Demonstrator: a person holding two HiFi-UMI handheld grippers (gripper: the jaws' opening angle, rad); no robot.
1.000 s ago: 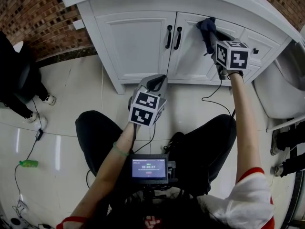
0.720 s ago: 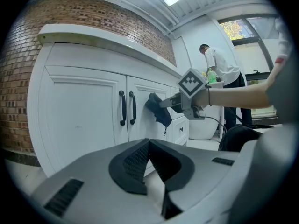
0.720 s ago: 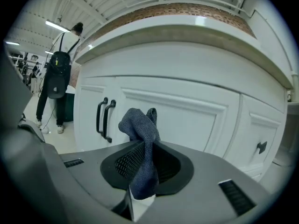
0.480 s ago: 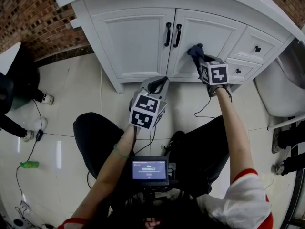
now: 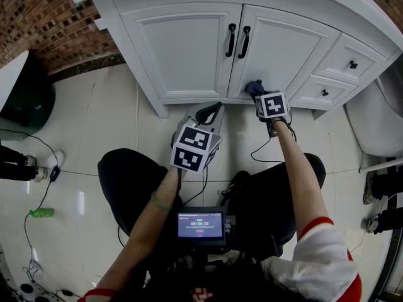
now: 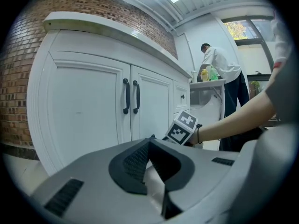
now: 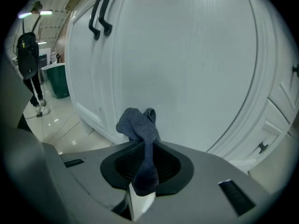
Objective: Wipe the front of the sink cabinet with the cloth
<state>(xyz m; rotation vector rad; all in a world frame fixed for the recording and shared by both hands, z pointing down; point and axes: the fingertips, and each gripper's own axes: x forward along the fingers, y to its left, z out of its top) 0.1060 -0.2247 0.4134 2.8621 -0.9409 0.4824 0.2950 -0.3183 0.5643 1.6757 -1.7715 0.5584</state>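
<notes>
The white sink cabinet [image 5: 189, 49] has two doors with black handles [image 5: 238, 41] and drawers [image 5: 349, 65] to the right. My right gripper [image 5: 258, 93] is shut on a dark blue cloth [image 5: 253, 87] and presses it against the bottom edge of the right door. In the right gripper view the cloth [image 7: 139, 127] is bunched between the jaws, right up against the door panel [image 7: 187, 64]. My left gripper [image 5: 209, 110] hangs back over the floor, below the gap between the doors. It is shut and holds nothing. In the left gripper view the left gripper [image 6: 150, 147] points at the cabinet [image 6: 84, 111].
A white fixture [image 5: 378, 124] stands close on the right, with shoes [image 5: 384, 187] beside it. A black cable [image 5: 269, 145] trails on the tiled floor under my right arm. A dark bin [image 5: 25, 99] and brick wall [image 5: 44, 24] are at the left. A person [image 6: 224, 73] stands far off.
My right gripper has carried the cloth down the right door, from near its top corner to its bottom edge. The left gripper has stayed where it was.
</notes>
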